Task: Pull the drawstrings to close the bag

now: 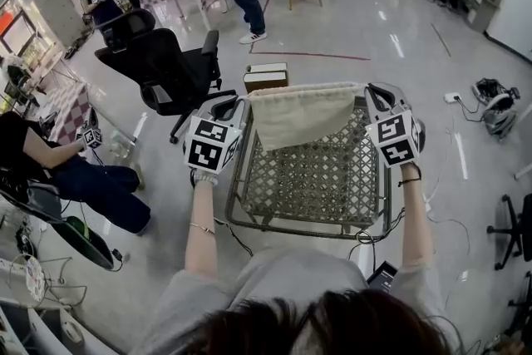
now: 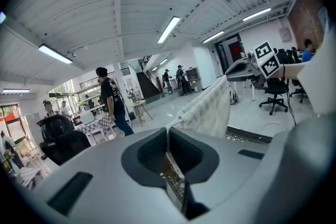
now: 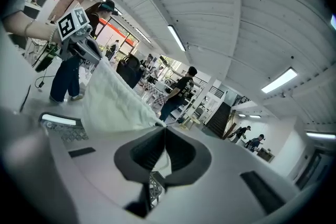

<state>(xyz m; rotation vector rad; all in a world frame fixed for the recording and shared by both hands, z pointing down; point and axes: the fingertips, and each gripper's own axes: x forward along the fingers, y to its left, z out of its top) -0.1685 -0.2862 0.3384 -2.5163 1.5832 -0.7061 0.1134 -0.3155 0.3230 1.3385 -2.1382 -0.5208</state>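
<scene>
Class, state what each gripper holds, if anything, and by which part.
Both hold the cream drawstring bag: the left gripper pinches its drawstring at one top corner, the right gripper at the other.

Cream cloth bag [image 1: 303, 116], which hung flat just toward 12 o'clock from the head view's centre. Its top hem stretched taut from 9 to 3 o'clock; its body narrowed toward 6 o'clock. A thin white drawstring [image 2: 167, 135] ran from each top corner into my left claw [image 1: 231, 106] and my right claw [image 1: 376, 96], both clamped.
</scene>
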